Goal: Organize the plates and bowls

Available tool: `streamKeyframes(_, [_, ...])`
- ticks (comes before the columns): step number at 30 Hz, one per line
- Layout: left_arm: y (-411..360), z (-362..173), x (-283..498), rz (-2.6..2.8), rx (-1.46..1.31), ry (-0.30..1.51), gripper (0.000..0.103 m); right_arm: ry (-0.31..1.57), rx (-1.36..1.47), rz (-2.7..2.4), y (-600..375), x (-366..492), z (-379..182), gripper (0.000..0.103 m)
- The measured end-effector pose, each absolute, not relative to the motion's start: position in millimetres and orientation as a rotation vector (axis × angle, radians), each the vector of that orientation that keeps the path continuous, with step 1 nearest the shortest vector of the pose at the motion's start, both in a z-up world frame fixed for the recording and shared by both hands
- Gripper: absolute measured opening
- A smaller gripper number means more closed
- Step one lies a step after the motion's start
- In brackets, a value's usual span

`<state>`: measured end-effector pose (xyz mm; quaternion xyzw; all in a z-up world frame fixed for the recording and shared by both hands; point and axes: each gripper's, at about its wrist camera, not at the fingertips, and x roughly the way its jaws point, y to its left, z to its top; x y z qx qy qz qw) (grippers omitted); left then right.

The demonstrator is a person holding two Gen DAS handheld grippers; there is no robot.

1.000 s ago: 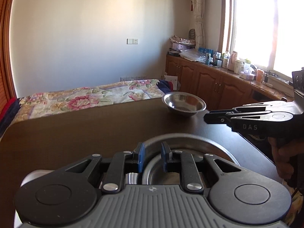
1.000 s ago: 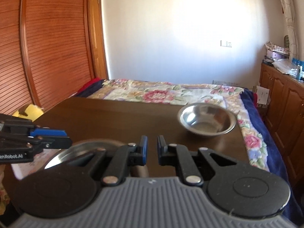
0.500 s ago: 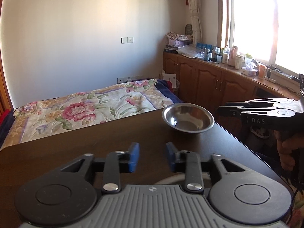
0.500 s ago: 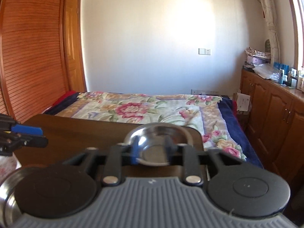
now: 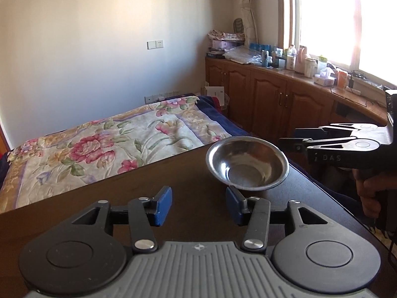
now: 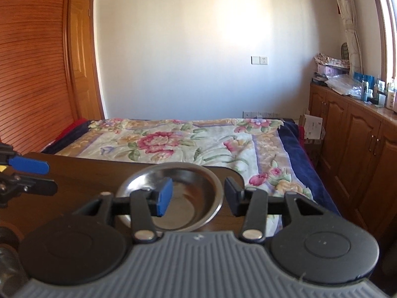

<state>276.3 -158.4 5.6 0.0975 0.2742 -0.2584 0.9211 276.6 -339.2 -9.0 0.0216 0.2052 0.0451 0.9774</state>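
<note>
Holding both grippers spread and empty, we see the steel bowl (image 6: 173, 196) near the table's (image 5: 99, 206) far right corner. Our right gripper (image 6: 196, 197) frames it (left gripper (image 5: 198, 206) just short).

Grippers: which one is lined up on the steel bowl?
The right gripper: its open jaws frame the steel bowl dead ahead. The left gripper, also open, faces mostly bare table, with the bowl off to its right.
</note>
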Motion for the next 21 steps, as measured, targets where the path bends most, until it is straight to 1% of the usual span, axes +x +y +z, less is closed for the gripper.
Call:
streamKeyframes(12, [-194.5, -5.9, 311.9, -0.587, 0.213, 0.634, 0.051, 0.48, 0.092, 0.119, -347.7, 291.8, -18.3, 0.048])
streamKeyframes(21, [-209.7, -13.6, 330.6, -0.6, 0.213, 0.683, 0.049, 0.526, 0.14, 0.154, -352.3, 297.7, -24.0, 0.047])
